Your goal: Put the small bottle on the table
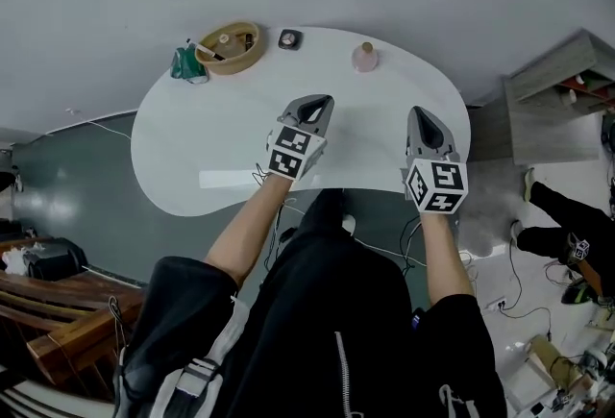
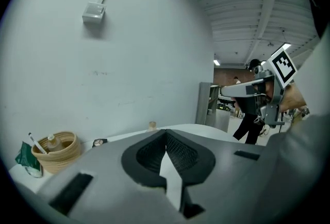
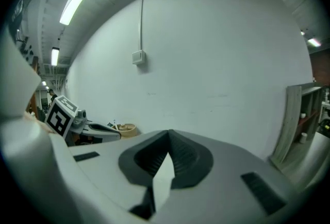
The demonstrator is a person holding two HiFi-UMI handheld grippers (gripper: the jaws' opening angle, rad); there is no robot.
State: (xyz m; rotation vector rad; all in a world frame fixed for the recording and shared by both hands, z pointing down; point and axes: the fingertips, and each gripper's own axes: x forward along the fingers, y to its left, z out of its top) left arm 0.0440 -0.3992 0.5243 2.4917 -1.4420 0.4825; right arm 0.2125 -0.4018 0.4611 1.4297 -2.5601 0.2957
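A small clear bottle (image 2: 51,141) with a white cap stands inside a woven basket (image 1: 229,48) at the table's far left; the basket (image 2: 55,153) also shows in the left gripper view. A pinkish bottle (image 1: 364,56) with a cork top stands on the white table (image 1: 192,133) at the far side, and shows small (image 2: 152,125) past the left jaws. My left gripper (image 1: 321,103) hovers over the table's middle, shut and empty. My right gripper (image 1: 421,112) hangs level with it at the right, also shut with nothing in it. In their own views, both the left gripper (image 2: 166,133) and the right gripper (image 3: 168,134) have their tips touching.
A green packet (image 1: 185,65) lies next to the basket, and a small dark square thing (image 1: 288,38) sits at the far edge. A grey wall rises right behind the table. A shelf unit (image 1: 562,89) stands to the right, with cables on the floor.
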